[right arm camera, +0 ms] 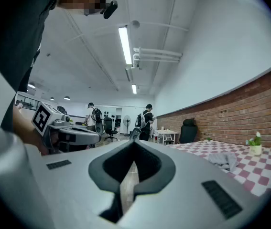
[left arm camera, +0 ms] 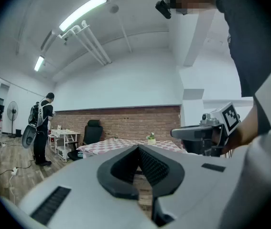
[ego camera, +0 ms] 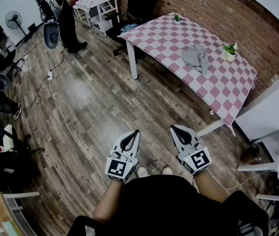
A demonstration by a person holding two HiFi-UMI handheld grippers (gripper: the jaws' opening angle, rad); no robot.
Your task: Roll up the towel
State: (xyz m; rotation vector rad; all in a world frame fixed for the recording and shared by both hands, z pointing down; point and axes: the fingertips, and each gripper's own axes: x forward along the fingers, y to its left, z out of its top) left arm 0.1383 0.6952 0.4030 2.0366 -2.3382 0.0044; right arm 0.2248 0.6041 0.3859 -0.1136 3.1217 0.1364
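A crumpled grey towel [ego camera: 197, 57] lies on the table with the pink-and-white checked cloth [ego camera: 169, 38], far ahead of me; it also shows at the right of the right gripper view as the towel [right arm camera: 222, 159]. My left gripper [ego camera: 136, 132] and right gripper [ego camera: 173, 128] are held level side by side over the wooden floor, well short of the table. Both are shut with nothing between the jaws. In the left gripper view the right gripper [left arm camera: 176, 133] appears at the right, and the left gripper [right arm camera: 97, 136] appears at the left of the right gripper view.
Two small potted plants [ego camera: 230, 51] [ego camera: 177, 18] stand on the checked table. A black office chair [ego camera: 140, 6] sits at its far end. A person with a backpack [ego camera: 60, 9] stands near a small white table [ego camera: 97, 3]. A white cable [ego camera: 65, 119] runs across the floor.
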